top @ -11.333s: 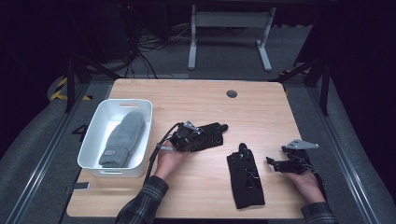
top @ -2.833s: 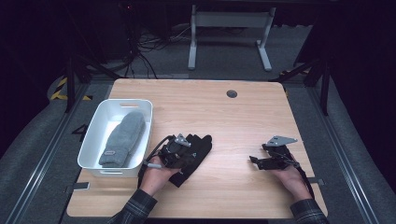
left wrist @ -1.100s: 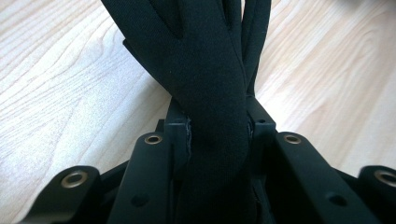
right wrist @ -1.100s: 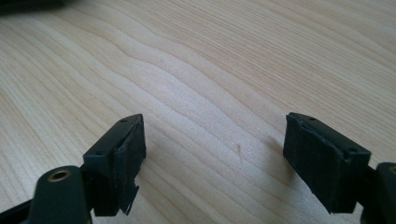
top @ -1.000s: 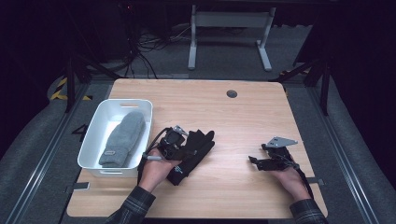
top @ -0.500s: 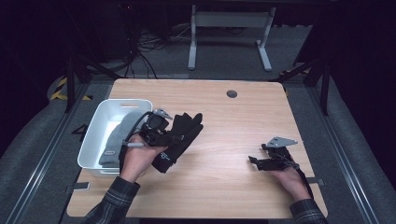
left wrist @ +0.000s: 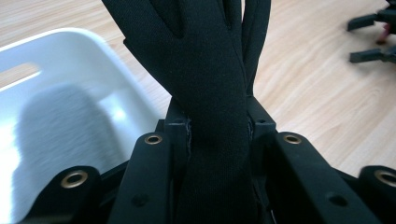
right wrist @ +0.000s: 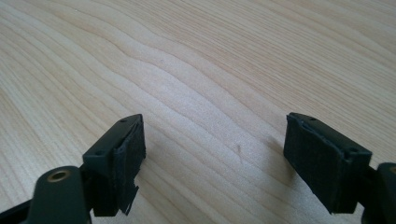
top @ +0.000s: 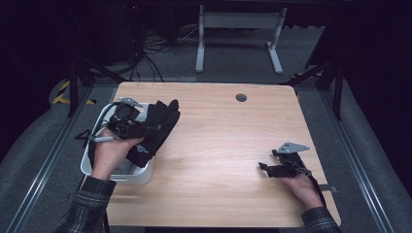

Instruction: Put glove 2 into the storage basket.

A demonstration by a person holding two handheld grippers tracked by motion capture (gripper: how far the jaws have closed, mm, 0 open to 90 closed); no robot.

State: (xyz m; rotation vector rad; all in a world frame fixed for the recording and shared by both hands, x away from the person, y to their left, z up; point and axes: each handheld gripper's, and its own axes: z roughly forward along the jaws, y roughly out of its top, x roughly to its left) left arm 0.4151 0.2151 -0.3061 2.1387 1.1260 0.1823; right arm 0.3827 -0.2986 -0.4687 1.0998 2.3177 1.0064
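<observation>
The left gripper (top: pixel 145 127) was closed on a black glove (top: pixel 156 130) and held it in the air over the right edge of the white bin (top: pixel 97 167), at the left side of the table (top: pixel 223 145). In the left gripper view the two jaws pressed the glove (left wrist: pixel 215 116) from both sides near its middle, and the cloth was folded and squeezed thin between them. A grey glove (left wrist: pixel 56 135) lay already in the bin.

The black glove looked light, soft and limp, so it probably would hang and bend wherever it is not supported. It did not seem fragile or slippery. A hold at the palm, where the cloth is thick, seemed the best place.

Its long axis ran from the cuff, low and near the person's hand (top: pixel 109 150), to the fingers, which pointed up and away towards the far right.

The right gripper (top: pixel 272 169) rested on the table with the jaws wide apart and nothing between them.
</observation>
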